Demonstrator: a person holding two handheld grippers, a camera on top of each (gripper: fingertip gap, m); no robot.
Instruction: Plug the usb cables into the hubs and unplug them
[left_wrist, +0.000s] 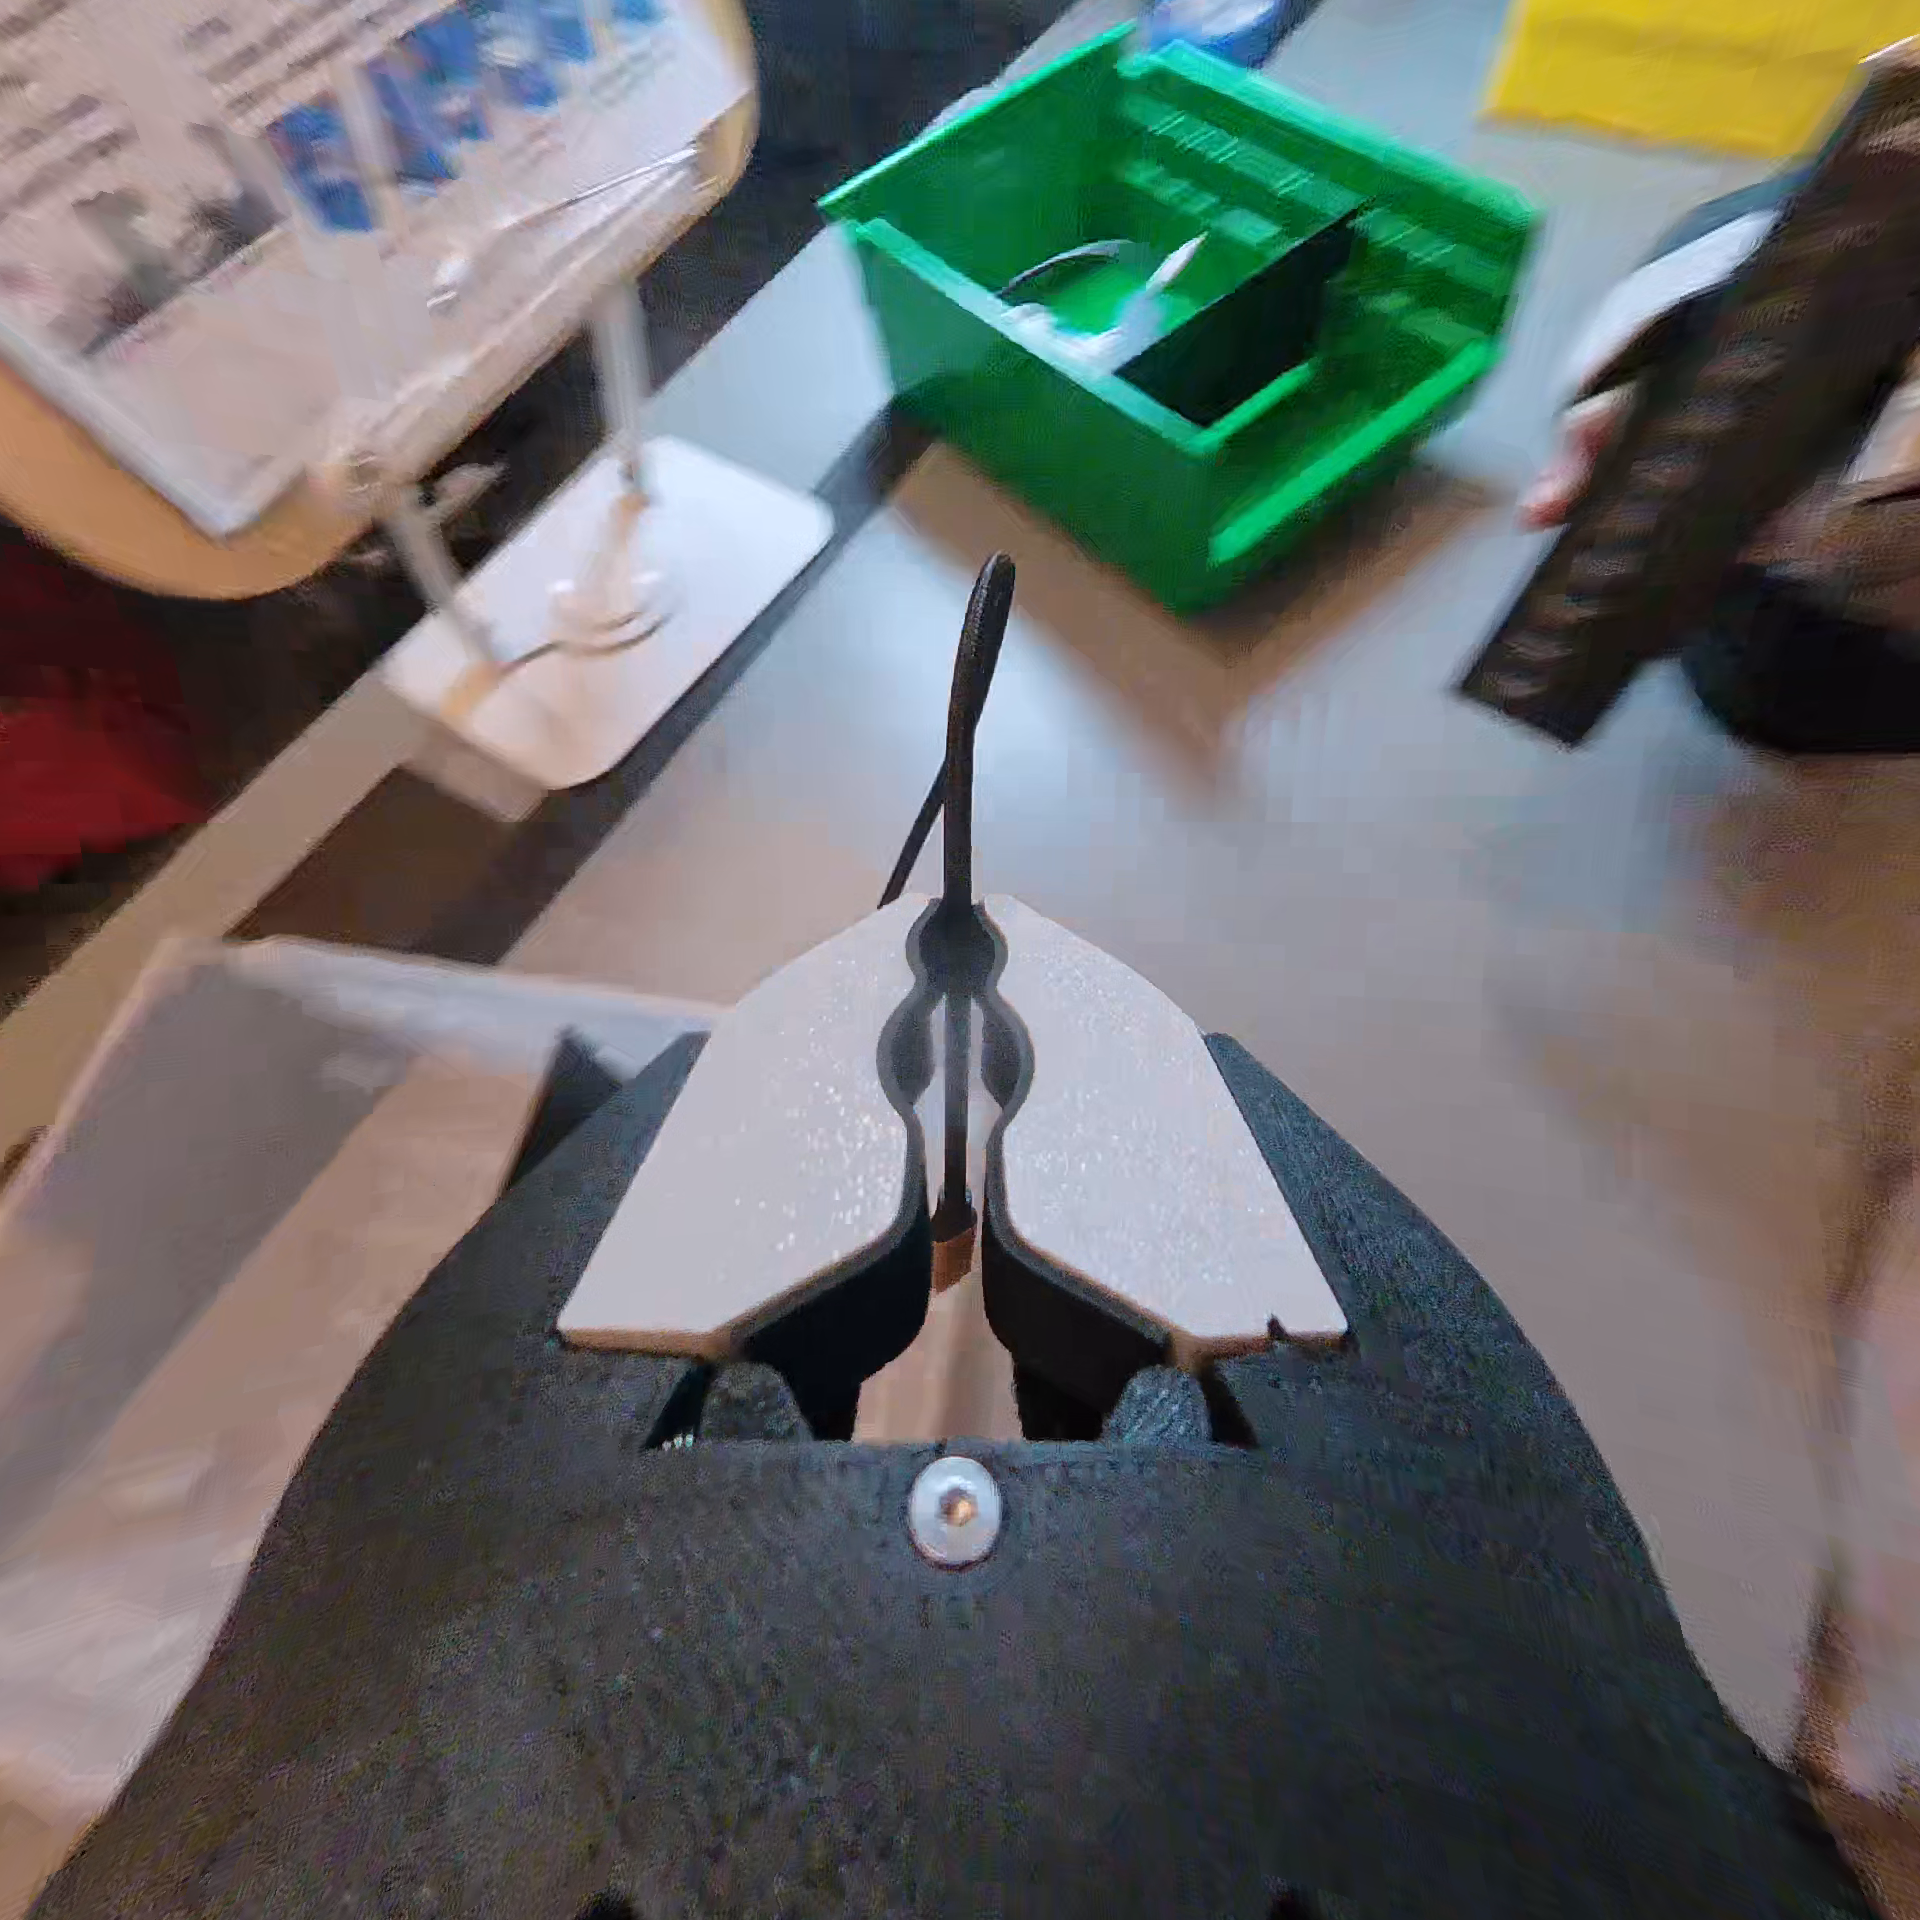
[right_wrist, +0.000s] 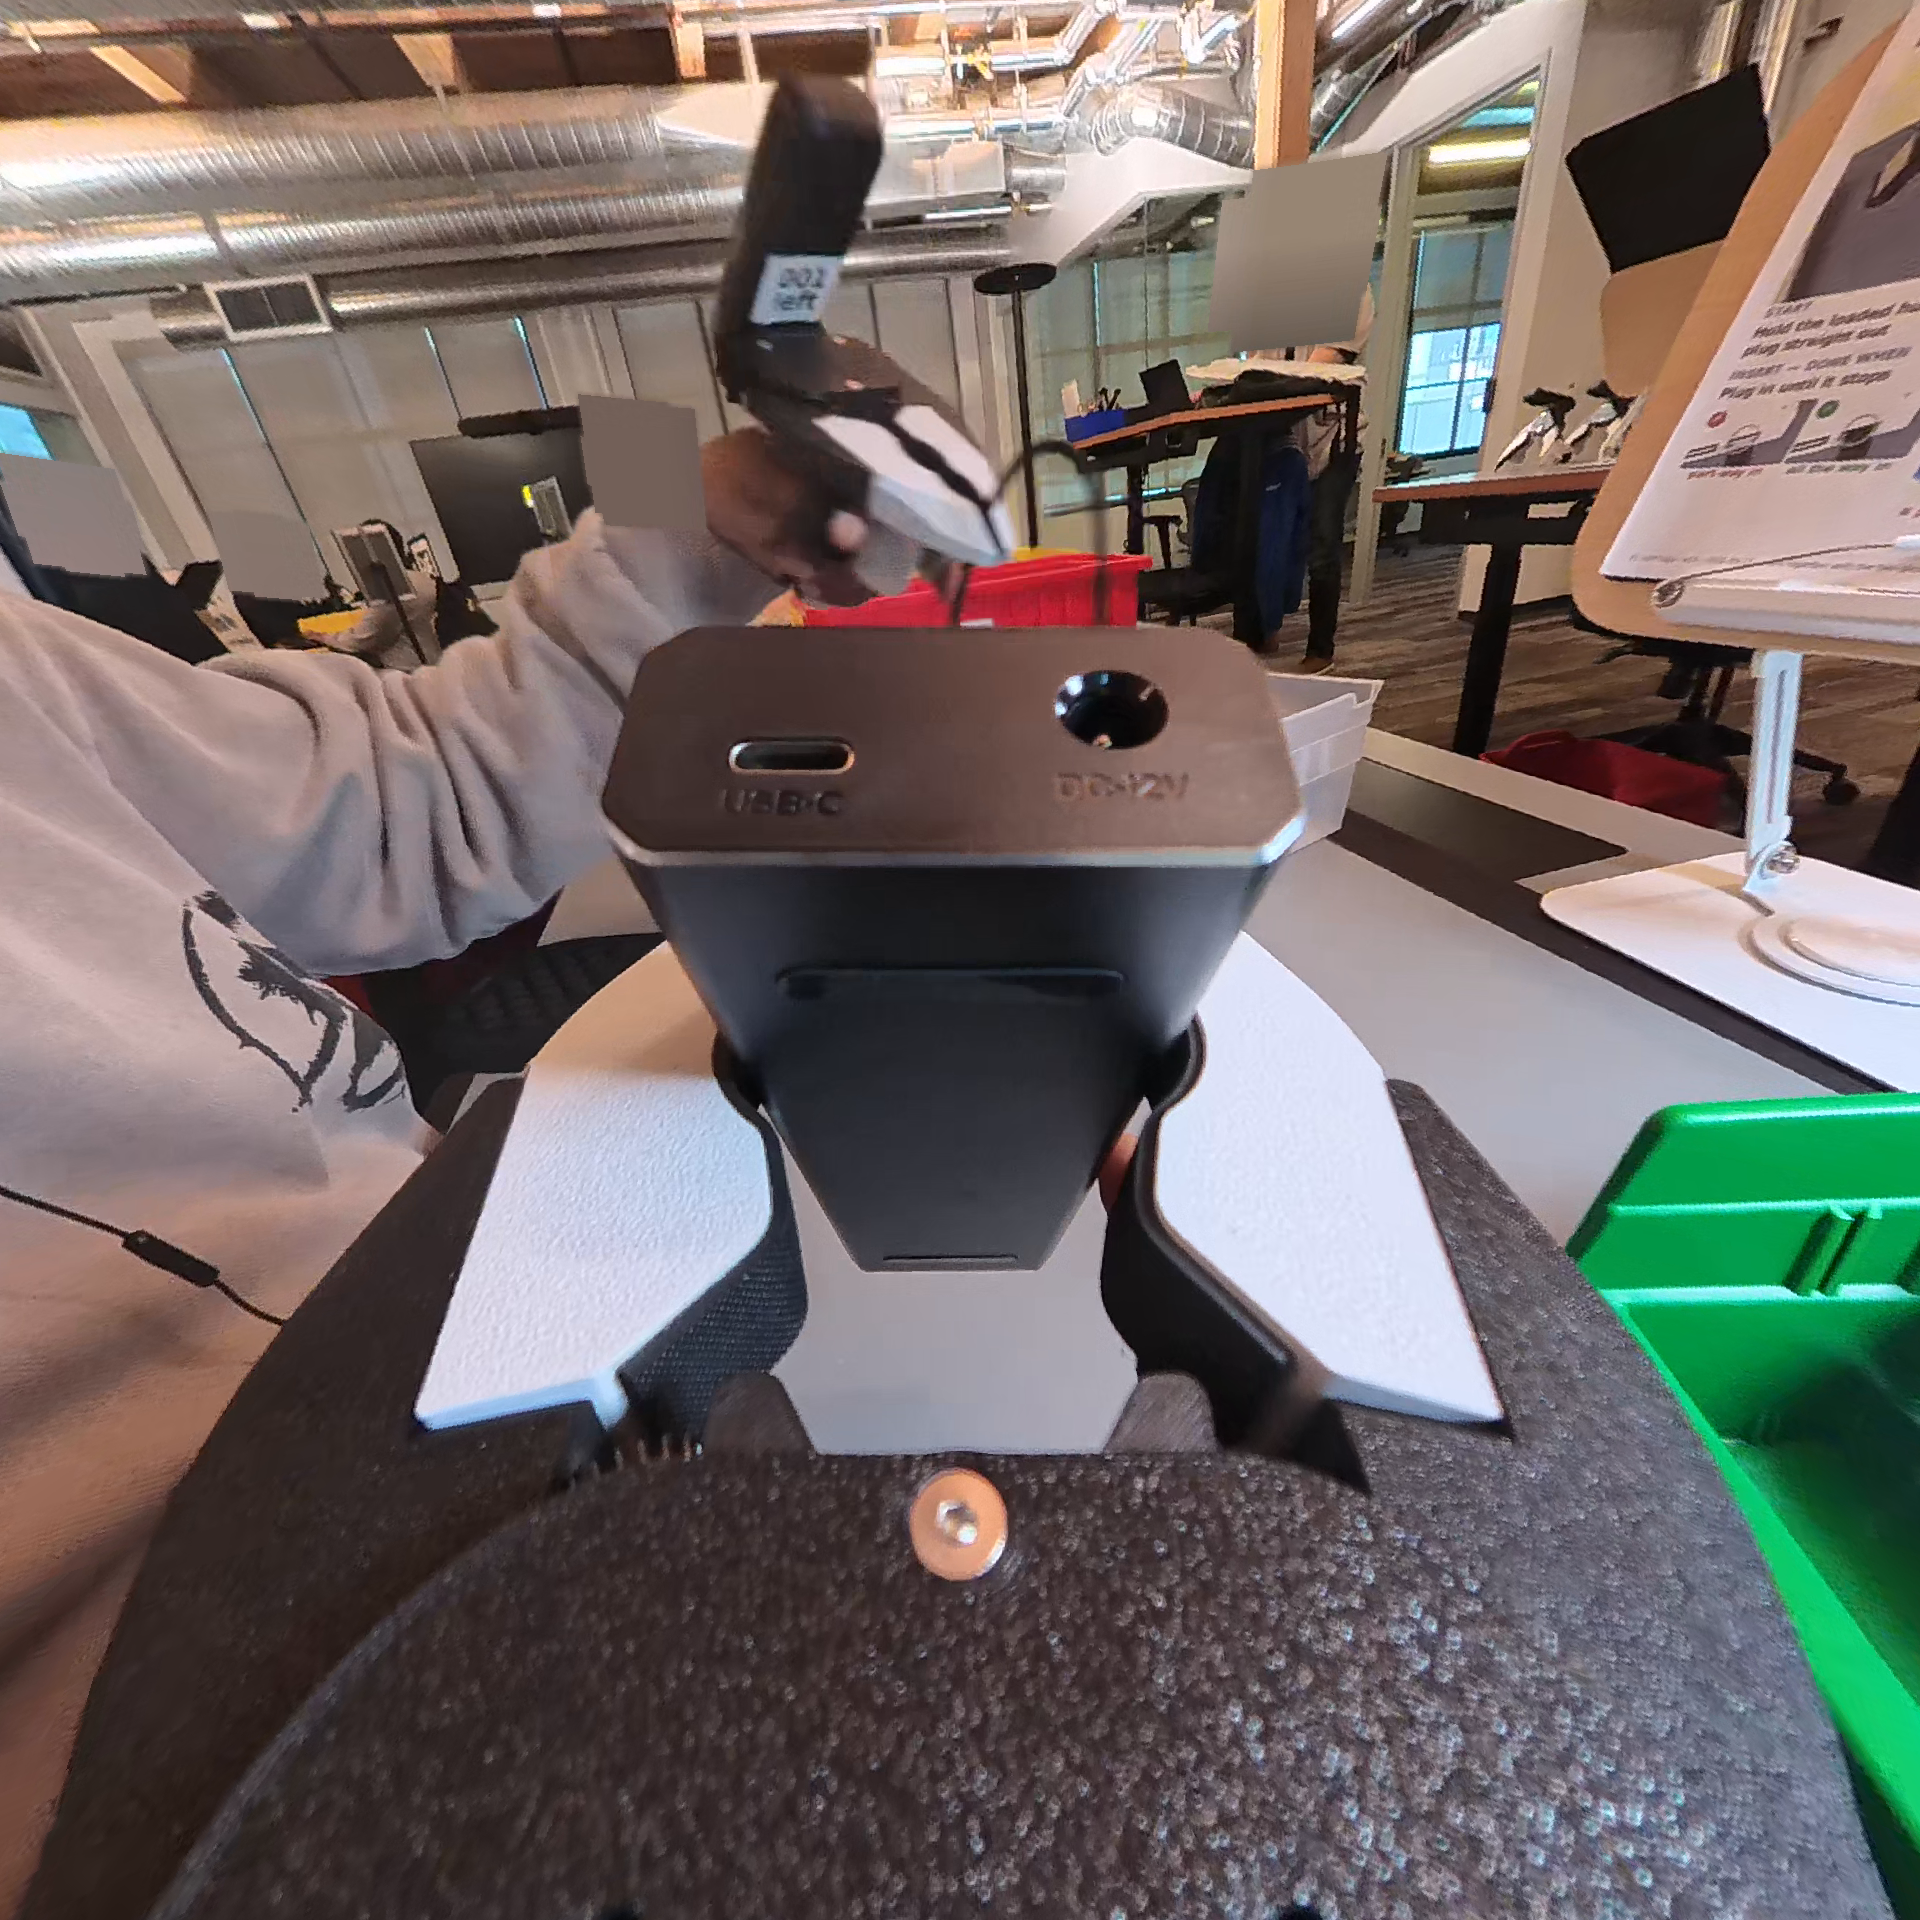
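Observation:
In the left wrist view my left gripper (left_wrist: 956, 920) is shut on a thin black USB cable (left_wrist: 971, 707). The cable loops forward past the fingertips, and its plug end (left_wrist: 951, 1252) sits back between the fingers. In the right wrist view my right gripper (right_wrist: 956, 1049) is shut on a dark grey USB hub (right_wrist: 951, 935) held above the table. The hub's end face, with an oval port and a round socket, points away from me. The left gripper (right_wrist: 971, 525) shows beyond the hub with the cable. The hub appears blurred at the right of the left wrist view (left_wrist: 1704, 436).
A green bin (left_wrist: 1340, 436) with a black divider stands on the grey table, and it also shows in the right wrist view (right_wrist: 1766, 1299). A white stand with an instruction sheet (left_wrist: 582, 623) is at the left. A pale tray (left_wrist: 208, 1143) sits near left. A person's grey sleeve (right_wrist: 312, 790) crosses the right wrist view. The left gripper's tips are roughly 25 cm from the right gripper's.

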